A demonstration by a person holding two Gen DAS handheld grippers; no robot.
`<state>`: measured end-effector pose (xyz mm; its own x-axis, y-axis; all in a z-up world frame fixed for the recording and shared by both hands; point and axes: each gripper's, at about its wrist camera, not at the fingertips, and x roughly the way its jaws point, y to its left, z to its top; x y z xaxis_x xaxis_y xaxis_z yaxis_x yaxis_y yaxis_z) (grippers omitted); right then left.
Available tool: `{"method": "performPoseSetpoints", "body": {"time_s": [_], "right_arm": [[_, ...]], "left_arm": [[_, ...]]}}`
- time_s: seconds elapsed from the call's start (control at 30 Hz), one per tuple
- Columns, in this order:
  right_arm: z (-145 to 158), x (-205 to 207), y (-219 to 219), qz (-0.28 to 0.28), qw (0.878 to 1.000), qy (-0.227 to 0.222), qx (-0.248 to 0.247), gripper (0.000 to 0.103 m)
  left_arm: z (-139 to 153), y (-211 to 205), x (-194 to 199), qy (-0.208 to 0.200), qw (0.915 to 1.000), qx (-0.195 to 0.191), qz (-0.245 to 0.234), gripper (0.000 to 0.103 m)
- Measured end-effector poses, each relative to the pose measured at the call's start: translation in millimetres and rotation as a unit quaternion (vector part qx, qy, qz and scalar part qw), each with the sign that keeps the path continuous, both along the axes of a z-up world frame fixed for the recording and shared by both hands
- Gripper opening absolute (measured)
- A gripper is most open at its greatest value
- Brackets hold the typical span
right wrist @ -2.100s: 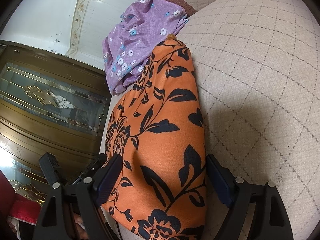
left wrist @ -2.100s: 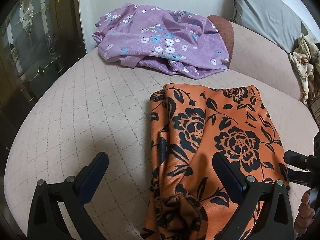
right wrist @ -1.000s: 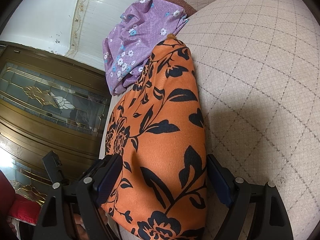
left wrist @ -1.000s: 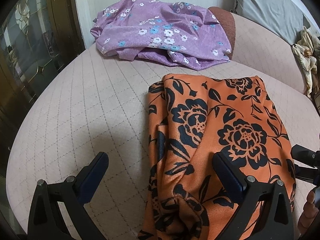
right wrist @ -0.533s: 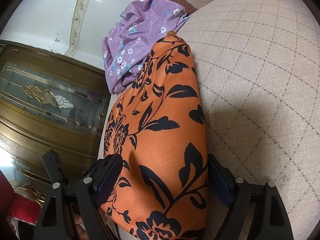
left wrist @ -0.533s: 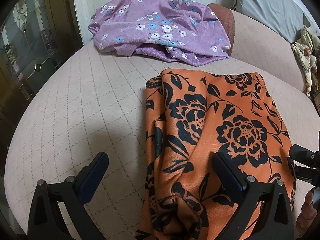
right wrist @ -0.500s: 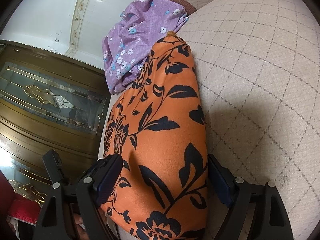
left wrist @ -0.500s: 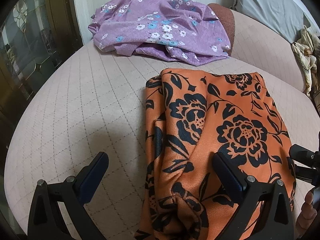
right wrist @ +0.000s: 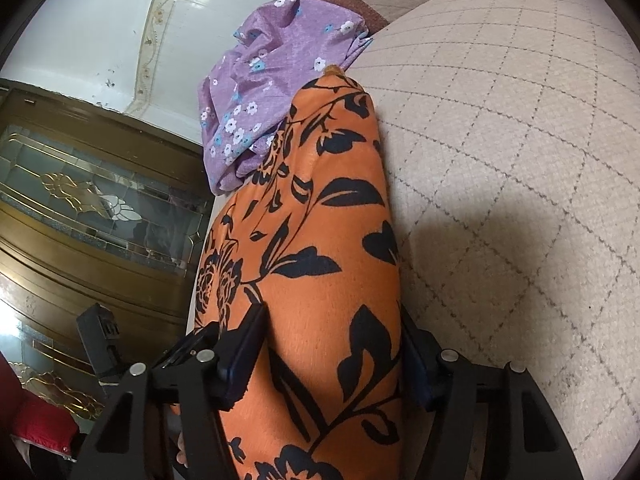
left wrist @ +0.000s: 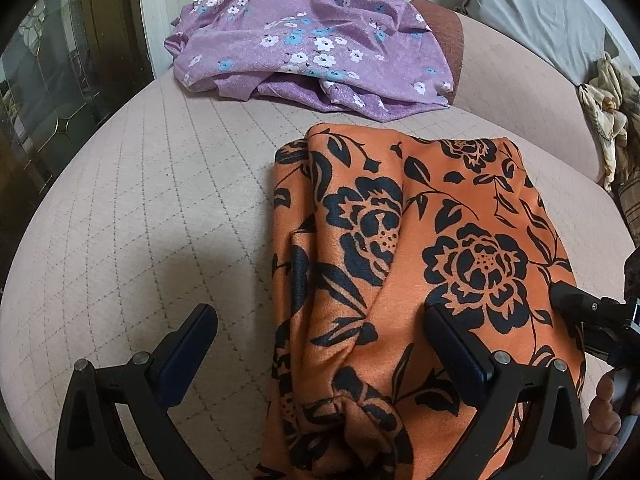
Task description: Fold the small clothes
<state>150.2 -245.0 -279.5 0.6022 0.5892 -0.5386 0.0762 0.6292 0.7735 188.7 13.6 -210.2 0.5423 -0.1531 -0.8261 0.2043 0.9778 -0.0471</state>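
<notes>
1. The right gripper (right wrist: 332,356) had just been closing, its jaws pinching the near end of the orange floral garment (left wrist: 420,264); a shallow bite might slip free.
2. The left gripper (left wrist: 320,344) stood wide apart, astride the bunched left edge.
3. The garment lay on the quilted cushion (left wrist: 140,208), long axis toward twelve o'clock, pointing at the purple floral cloth (left wrist: 312,48).

Two garments lie here, one orange floral cloth (left wrist: 432,240) and one purple floral cloth (left wrist: 312,40).
</notes>
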Motion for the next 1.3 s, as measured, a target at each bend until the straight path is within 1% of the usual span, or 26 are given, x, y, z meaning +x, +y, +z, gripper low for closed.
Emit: {"method": "performPoseSetpoints", "body": {"time_s": [1.03,1.3], "right_arm": [[0.3,1.4,4.6,-0.002,1.000,-0.006,-0.006,0.065],[0.1,0.4,4.8,-0.003,1.000,-0.008,-0.007,0.066]], "left_arm": [[-4.6,-2.4,2.0,0.004,1.0000,-0.001,0.004,0.103],[-2.5,4.2,3.3,0.022,0.9995,-0.024,0.000,0.103]]}}
